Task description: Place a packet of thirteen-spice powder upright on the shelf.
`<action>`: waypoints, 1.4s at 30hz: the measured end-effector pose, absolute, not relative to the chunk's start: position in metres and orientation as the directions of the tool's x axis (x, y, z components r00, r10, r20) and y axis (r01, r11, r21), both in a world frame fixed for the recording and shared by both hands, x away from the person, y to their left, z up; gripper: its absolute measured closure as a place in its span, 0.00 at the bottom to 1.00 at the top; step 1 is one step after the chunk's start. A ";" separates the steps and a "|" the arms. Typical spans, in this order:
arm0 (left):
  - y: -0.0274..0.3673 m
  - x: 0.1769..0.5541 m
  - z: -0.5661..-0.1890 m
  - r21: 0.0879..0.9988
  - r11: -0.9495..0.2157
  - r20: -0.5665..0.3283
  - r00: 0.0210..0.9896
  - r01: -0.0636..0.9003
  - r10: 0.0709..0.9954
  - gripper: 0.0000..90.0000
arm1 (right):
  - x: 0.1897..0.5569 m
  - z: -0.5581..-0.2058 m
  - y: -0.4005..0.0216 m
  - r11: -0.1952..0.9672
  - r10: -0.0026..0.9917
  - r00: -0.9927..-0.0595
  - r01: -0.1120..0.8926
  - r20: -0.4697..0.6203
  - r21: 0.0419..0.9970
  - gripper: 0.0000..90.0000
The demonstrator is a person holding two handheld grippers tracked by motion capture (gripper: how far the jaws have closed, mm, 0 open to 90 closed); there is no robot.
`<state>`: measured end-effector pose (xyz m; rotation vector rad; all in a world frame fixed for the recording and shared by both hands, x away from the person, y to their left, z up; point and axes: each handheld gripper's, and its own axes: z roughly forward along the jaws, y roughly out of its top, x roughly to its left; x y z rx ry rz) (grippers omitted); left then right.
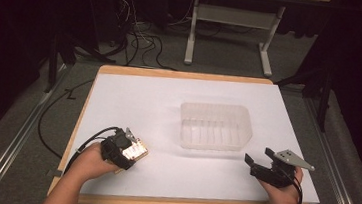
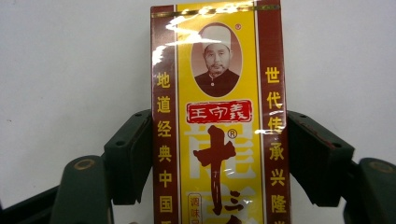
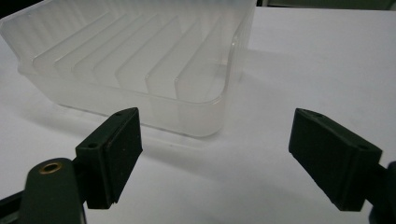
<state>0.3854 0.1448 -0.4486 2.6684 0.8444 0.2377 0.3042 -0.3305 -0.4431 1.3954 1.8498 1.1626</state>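
A tall yellow and maroon carton printed with Chinese characters and a portrait lies on the white tabletop at the front left. My left gripper is shut on it, one black pad pressed to each long side. From above, the carton glints under the left gripper, held by a hand. My right gripper rests at the front right, open, with nothing between its fingers. In the right gripper view, the right gripper faces the near corner of a clear ribbed plastic bin.
The clear bin stands in the middle of the table and holds nothing. A wooden edge borders the white surface at the front. Beyond the table are a desk frame, floor cables and dark surroundings.
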 end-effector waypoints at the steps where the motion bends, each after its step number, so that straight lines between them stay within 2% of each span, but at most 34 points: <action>1: 0.145 0.386 -0.449 0.353 -0.769 0.052 0.810 0.532 0.584 0.33 | 0.304 -0.443 -0.331 0.091 0.946 -0.316 0.478 0.074 0.874 0.19; 11: 0.146 0.386 -0.450 0.336 -0.770 0.043 0.807 0.543 0.588 0.34 | 0.304 -0.443 -0.332 0.085 0.947 -0.313 0.481 0.080 0.872 0.20; 28: 0.147 0.379 -0.449 0.389 -0.739 0.007 0.801 0.550 0.599 0.36 | 0.304 -0.441 -0.333 0.072 0.948 -0.306 0.472 0.086 0.878 0.20; 36: 0.147 0.375 -0.446 0.437 -0.715 -0.015 0.799 0.546 0.601 0.36 | 0.301 -0.439 -0.332 0.069 0.946 -0.312 0.464 0.090 0.883 0.19; 42: 0.150 0.372 -0.441 0.506 -0.661 -0.050 0.784 0.555 0.619 0.36 | 0.300 -0.437 -0.330 0.081 0.941 -0.329 0.449 0.080 0.890 0.17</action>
